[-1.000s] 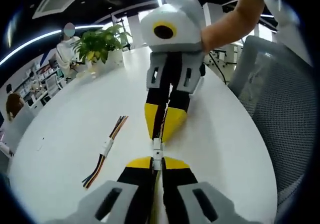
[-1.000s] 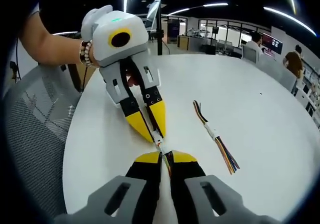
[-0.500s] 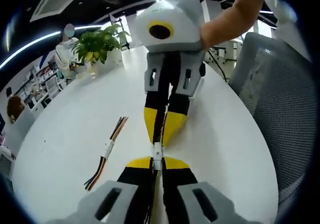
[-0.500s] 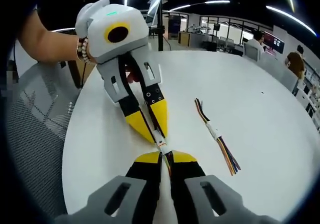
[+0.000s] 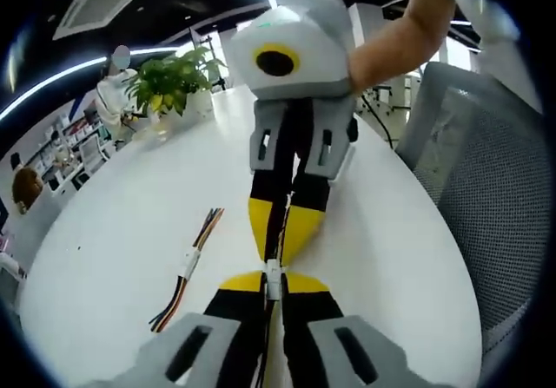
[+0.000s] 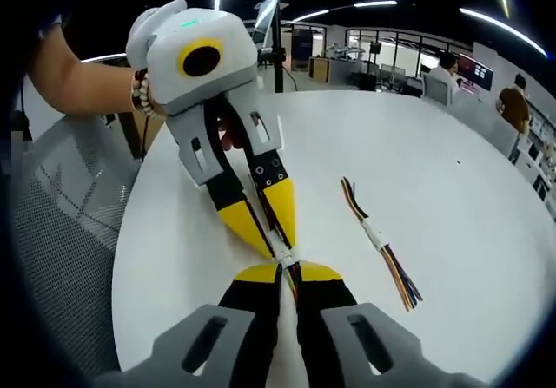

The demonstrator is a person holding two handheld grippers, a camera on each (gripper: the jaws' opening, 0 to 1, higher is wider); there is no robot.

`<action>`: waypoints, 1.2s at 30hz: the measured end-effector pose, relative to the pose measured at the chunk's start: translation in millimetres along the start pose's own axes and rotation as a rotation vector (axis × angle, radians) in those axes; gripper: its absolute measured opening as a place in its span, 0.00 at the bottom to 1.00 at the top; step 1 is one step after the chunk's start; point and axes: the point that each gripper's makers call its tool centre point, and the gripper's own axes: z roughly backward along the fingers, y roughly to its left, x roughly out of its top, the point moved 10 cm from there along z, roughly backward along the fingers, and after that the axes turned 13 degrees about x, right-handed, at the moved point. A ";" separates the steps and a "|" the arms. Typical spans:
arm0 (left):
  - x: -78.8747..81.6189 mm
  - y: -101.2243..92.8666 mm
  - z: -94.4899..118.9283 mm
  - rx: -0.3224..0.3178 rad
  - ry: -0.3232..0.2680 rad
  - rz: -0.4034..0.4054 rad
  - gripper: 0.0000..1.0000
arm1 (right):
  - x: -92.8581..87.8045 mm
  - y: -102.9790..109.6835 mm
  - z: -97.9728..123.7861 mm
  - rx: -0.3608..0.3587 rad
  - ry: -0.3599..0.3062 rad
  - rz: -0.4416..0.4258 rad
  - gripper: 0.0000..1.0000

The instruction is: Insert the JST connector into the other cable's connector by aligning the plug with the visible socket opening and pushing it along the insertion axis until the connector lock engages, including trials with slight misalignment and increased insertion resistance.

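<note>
Above the round white table, the left gripper and right gripper meet tip to tip, each clenched on its end of the small white JST connector pair. A spare multicoloured ribbon cable lies on the table beside them.

White round table. Left gripper black with yellow tips and grey base; right gripper same black and yellow, white-grey body with yellow ring around black lens. White connector between the tips. Spare cable with multicoloured wires, white plug mid-length. Green plant in white pot. Grey mesh chair. Beaded bracelet on wrist.
</note>
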 end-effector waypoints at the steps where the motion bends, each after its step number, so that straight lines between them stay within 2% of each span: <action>1: -0.3 -0.1 0.1 -0.001 0.001 0.002 0.00 | 0.0 0.0 0.0 0.000 0.001 0.001 0.03; 12: -0.7 -1.8 -0.8 -0.013 -0.002 0.008 0.00 | -1.5 0.3 -0.3 0.011 -0.005 -0.016 0.03; 13: 1.0 -2.4 -1.3 -0.019 -0.022 0.014 0.00 | -0.4 1.3 -1.1 0.023 -0.020 -0.015 0.03; 15: 3.1 -1.5 0.5 -0.015 -0.018 -0.007 0.00 | 2.0 1.8 0.3 0.015 -0.010 0.010 0.03; 24: 3.1 -0.8 4.5 -0.009 -0.015 0.008 0.00 | 0.8 1.4 1.2 0.010 -0.012 0.004 0.03; 31: 1.6 -1.0 4.8 0.010 -0.007 -0.003 0.01 | 0.2 1.1 0.5 -0.002 -0.012 0.005 0.03; 36: -3.7 0.6 5.8 0.029 0.027 -0.013 0.04 | -0.7 -2.3 4.5 -0.014 -0.013 0.001 0.03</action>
